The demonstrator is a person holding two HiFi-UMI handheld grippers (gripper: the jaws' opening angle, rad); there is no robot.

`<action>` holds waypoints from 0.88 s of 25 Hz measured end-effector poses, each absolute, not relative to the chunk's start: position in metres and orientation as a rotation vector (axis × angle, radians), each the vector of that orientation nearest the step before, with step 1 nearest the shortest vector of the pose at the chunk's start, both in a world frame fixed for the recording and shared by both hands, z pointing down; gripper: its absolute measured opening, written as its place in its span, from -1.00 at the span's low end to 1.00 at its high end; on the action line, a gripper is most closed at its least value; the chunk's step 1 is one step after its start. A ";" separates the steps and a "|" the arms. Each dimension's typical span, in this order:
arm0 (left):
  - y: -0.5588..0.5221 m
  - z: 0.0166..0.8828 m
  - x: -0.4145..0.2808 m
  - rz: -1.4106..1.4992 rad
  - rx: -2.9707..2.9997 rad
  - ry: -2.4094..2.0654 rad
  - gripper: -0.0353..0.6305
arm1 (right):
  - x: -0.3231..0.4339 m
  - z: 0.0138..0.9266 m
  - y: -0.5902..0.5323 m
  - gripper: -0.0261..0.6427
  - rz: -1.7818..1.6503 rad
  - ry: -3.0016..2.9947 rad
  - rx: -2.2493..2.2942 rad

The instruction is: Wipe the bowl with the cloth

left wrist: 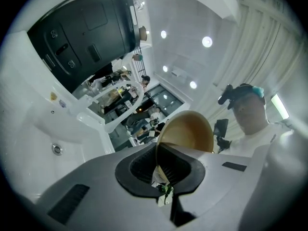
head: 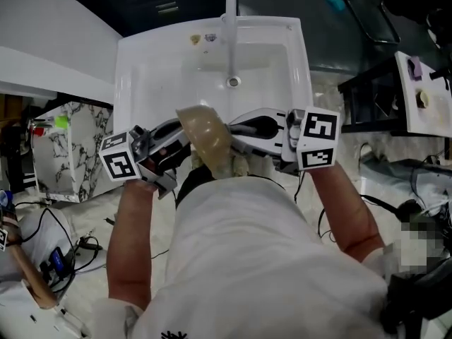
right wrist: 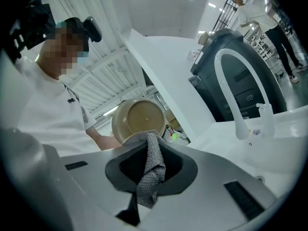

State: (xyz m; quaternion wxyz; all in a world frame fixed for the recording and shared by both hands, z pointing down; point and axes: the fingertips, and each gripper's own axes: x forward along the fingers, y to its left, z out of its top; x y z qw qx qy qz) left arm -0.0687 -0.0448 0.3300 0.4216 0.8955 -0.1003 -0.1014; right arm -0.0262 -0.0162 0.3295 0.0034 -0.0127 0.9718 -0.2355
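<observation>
A tan bowl (head: 206, 136) is held up on edge over the front of the white sink (head: 152, 62). My left gripper (head: 174, 138) is shut on its rim, and in the left gripper view the bowl (left wrist: 187, 131) rises from between the jaws. My right gripper (head: 239, 129) is shut on a grey woven cloth (right wrist: 150, 170), which hangs out of the jaws and reaches up to the lower rim of the bowl (right wrist: 138, 119). In the head view the cloth (head: 236, 162) shows pale below the bowl.
A tall white tap (head: 231, 20) stands at the back of the sink, with the drain (head: 233, 82) below it. A marbled cabinet (head: 67, 150) is at the left and a dark rack (head: 374, 94) at the right. Cables lie on the floor.
</observation>
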 end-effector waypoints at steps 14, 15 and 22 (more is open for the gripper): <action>-0.047 0.356 -0.081 -0.269 2.138 -0.290 -0.84 | -0.019 0.284 0.017 -0.82 -0.558 2.955 0.221; -0.046 0.358 -0.080 -0.261 2.134 -0.285 -0.84 | -0.018 0.280 0.017 -0.82 -0.543 2.945 0.225; -0.033 0.363 -0.071 -0.216 2.133 -0.210 -0.84 | -0.019 0.259 0.010 -0.82 -0.509 2.879 0.220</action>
